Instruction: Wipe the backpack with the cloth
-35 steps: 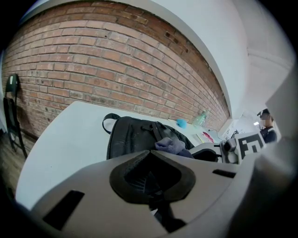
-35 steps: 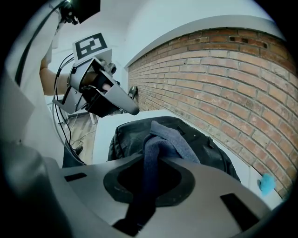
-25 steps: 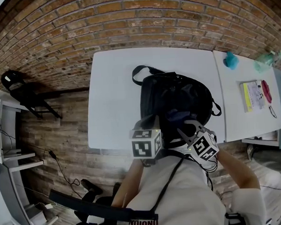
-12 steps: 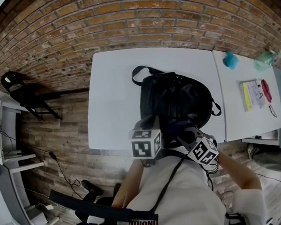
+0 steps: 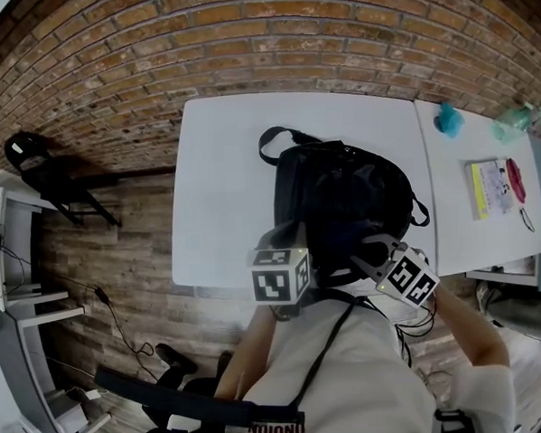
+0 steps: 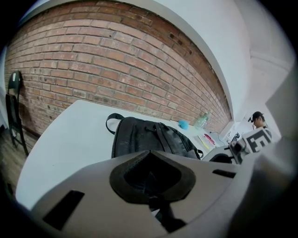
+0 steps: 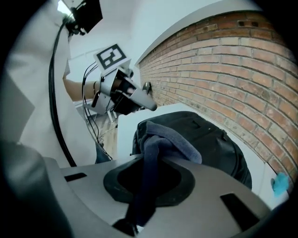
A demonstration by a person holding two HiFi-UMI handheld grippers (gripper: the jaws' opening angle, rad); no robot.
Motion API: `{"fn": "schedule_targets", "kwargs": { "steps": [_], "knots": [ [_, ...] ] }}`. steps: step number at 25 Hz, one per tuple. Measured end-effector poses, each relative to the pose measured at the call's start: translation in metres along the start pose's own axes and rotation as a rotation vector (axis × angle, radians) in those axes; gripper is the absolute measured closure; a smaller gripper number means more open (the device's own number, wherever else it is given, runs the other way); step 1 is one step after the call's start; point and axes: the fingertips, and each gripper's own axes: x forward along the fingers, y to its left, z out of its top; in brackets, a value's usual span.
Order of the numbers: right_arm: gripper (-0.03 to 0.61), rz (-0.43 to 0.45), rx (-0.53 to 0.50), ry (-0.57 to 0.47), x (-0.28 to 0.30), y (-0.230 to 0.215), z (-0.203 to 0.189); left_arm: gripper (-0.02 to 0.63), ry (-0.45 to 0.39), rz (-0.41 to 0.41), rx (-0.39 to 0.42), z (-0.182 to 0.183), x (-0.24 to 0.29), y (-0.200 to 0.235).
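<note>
A black backpack lies on the white table, its carry loop toward the brick wall; it also fills the middle of the left gripper view. My right gripper is at the backpack's near right end, shut on a dark blue cloth that drapes over the jaws onto the backpack. My left gripper sits at the backpack's near left edge with its jaws shut. A dark strip, seemingly part of the backpack, runs through their seam.
A second white table adjoins on the right. It holds a teal item, a clear bottle and a yellow book. A black folded chair leans at the left. A person stands far right.
My right gripper has slid to the right along the backpack's near end with the cloth. The left gripper and the backpack have stayed put.
</note>
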Motion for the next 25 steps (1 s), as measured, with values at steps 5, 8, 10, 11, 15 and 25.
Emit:
{"fn": "schedule_targets", "kwargs": {
  "steps": [5,8,10,11,15,25],
  "knots": [
    [0.54,-0.153,0.06,-0.158,-0.019,-0.071,0.045,0.609,0.0,-0.004,-0.008,0.001,0.001,0.002],
    [0.54,-0.267,0.061,-0.234,-0.021,-0.117,0.072,0.609,-0.003,-0.007,0.0,0.004,0.002,0.001],
    [0.54,-0.323,0.056,-0.268,-0.017,-0.143,0.089,0.609,-0.002,-0.007,0.002,0.006,0.002,0.002],
    [0.54,-0.344,0.056,-0.28,-0.014,-0.154,0.096,0.609,-0.002,-0.006,0.003,0.006,0.002,0.002],
    [0.54,-0.403,0.048,-0.289,0.003,-0.191,0.116,0.609,0.001,-0.003,0.003,0.006,0.004,0.004],
    [0.54,-0.436,0.09,-0.121,0.068,-0.223,0.095,0.609,0.01,0.01,-0.019,0.006,0.005,0.013]
  ]
}}
